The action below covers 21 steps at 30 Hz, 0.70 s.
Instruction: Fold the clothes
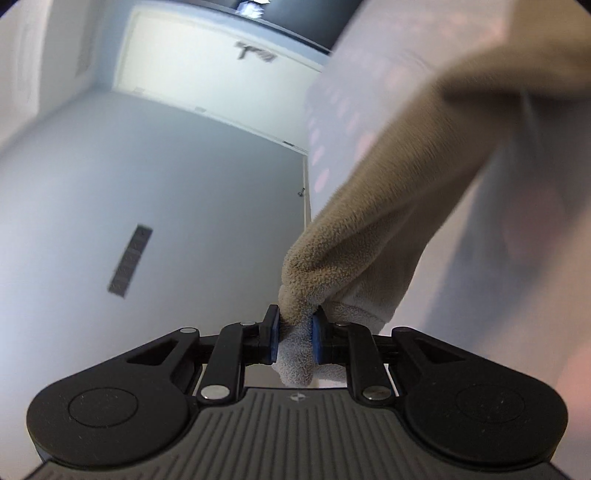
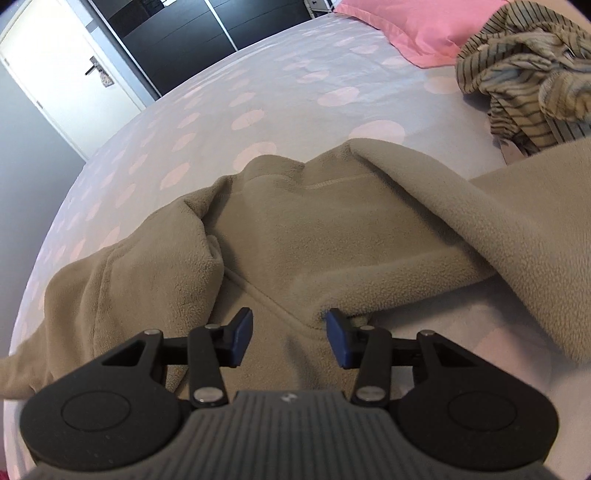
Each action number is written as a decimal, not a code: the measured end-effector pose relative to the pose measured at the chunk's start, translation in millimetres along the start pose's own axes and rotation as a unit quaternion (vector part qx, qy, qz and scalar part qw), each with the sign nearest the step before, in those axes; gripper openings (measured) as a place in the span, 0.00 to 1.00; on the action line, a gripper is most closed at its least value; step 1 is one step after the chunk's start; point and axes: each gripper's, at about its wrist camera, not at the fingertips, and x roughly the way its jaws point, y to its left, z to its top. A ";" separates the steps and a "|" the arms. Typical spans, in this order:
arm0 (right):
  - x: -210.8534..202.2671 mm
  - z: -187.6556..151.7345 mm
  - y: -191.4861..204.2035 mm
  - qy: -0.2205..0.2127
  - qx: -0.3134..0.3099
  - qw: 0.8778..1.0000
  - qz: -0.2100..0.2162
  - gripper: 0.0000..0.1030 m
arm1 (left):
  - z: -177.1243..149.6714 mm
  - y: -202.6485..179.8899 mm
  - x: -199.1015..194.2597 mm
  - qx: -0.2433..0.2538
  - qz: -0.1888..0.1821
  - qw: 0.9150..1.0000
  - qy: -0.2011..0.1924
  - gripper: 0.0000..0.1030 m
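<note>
Left wrist view: left tongs [image 1: 294, 338] clamped on a bunched fold of tan fleece garment [image 1: 369, 236], lifted. Right wrist view: right tongs [image 2: 290, 338] parted, holding nothing, above fleece spread on polka-dot bed [image 2: 258, 92]; striped clothes [image 2: 528, 74] near pink pillow [image 2: 424, 26].

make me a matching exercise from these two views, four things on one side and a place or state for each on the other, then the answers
Things:
1. left claw
2. right claw
3. pink pillow
4. striped garment

Place or state:
A. crumpled in a heap on the bed
B. open, just above the spread fleece
C. at the far end of the dotted bedspread
D. shut on a fold of the beige fleece

Pairs: 1-D, 2-B, 3-C, 4-A
</note>
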 end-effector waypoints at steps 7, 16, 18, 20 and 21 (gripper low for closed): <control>-2.6 -4.8 -2.0 -0.007 0.028 1.000 0.005 0.47 | -49.4 -90.6 20.5 0.279 0.025 0.960 0.008 0.18; -8.8 -15.0 -1.5 -0.004 0.043 0.999 0.011 0.47 | -55.4 -78.7 25.8 0.195 -0.039 0.978 0.065 0.41; -9.5 -16.5 0.3 -0.005 0.041 0.999 0.014 0.47 | -60.2 -67.1 28.0 0.161 -0.053 0.982 0.085 0.41; -9.5 -17.8 1.8 -0.004 0.041 0.999 0.015 0.47 | -63.6 -53.2 28.6 0.116 -0.075 0.986 0.098 0.41; -9.5 -18.4 2.5 -0.004 0.040 0.999 0.015 0.47 | -63.9 -45.2 29.7 0.090 -0.086 0.987 0.102 0.41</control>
